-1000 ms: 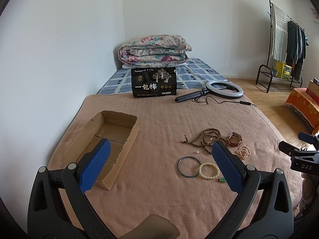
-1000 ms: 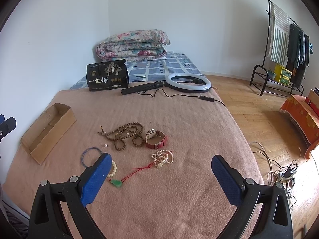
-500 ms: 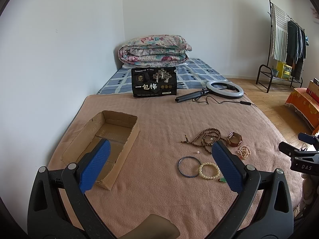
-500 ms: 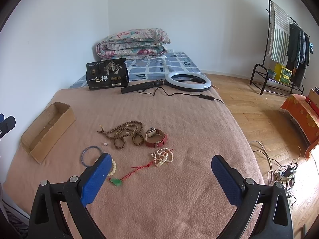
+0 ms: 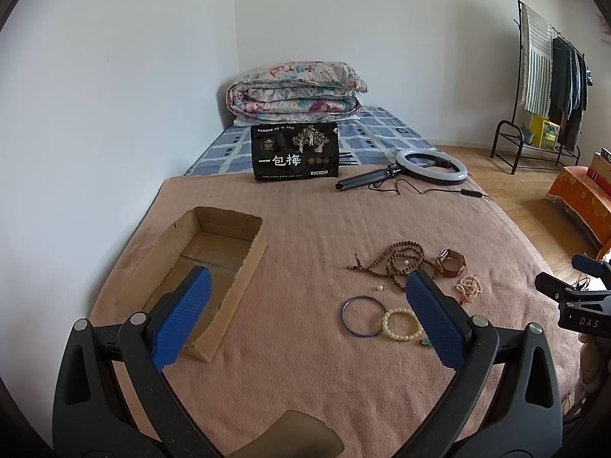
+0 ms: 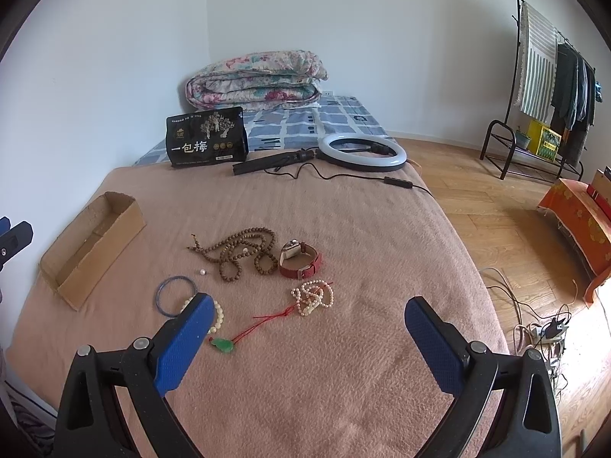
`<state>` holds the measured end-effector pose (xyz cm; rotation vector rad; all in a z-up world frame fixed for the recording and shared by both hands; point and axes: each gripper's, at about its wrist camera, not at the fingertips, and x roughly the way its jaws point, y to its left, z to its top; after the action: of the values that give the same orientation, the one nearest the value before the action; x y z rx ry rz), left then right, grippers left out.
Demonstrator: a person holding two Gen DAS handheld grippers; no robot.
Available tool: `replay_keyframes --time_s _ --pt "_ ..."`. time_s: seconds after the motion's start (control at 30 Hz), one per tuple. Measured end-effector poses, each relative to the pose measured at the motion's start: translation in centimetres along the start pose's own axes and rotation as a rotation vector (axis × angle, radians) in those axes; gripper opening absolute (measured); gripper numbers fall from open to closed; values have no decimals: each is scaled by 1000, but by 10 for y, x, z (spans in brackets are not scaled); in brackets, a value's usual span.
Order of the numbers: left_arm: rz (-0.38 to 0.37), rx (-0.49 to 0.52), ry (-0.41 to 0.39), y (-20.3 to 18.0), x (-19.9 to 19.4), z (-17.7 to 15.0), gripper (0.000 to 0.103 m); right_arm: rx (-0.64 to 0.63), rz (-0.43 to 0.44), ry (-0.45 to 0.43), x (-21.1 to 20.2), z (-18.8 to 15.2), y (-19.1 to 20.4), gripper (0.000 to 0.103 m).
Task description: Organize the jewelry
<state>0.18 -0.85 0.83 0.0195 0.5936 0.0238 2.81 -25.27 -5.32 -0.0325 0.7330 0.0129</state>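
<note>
Jewelry lies on the pink blanket: brown wooden beads point(image 6: 244, 250), a red-strap watch point(image 6: 299, 259), a pearl string point(image 6: 313, 297), a green pendant on red cord point(image 6: 223, 344), a blue bangle point(image 6: 176, 294), a cream bead bracelet point(image 5: 401, 323) and a loose pearl point(image 6: 202, 273). An open cardboard box point(image 5: 198, 263) sits at the left. My left gripper point(image 5: 305, 313) hovers open between box and jewelry. My right gripper point(image 6: 305, 328) hangs open just in front of the jewelry; its left finger covers part of the cream bracelet. Both hold nothing.
A black snack bag point(image 5: 295, 152), a ring light with tripod and cable point(image 5: 431, 166) and a folded floral quilt point(image 5: 294, 89) lie at the bed's far end. White wall runs on the left. A clothes rack point(image 6: 550, 87) and floor cables point(image 6: 534, 328) are at the right.
The right gripper has drifted slightly forward toward the jewelry. The left gripper is nearly still. Both stay open.
</note>
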Motion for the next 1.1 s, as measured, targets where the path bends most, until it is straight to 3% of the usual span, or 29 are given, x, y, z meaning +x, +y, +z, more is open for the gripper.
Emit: replay_keyframes --time_s 0.47,0.7,1.1 --pt "-12 8 60 2 29 -16 103 -29 44 56 12 -3 7 101" --pt "-23 -3 119 6 45 -15 103 -80 72 74 22 -6 17 94" --pt "-66 25 239 -3 83 -27 102 -197 204 121 46 -17 38 87"
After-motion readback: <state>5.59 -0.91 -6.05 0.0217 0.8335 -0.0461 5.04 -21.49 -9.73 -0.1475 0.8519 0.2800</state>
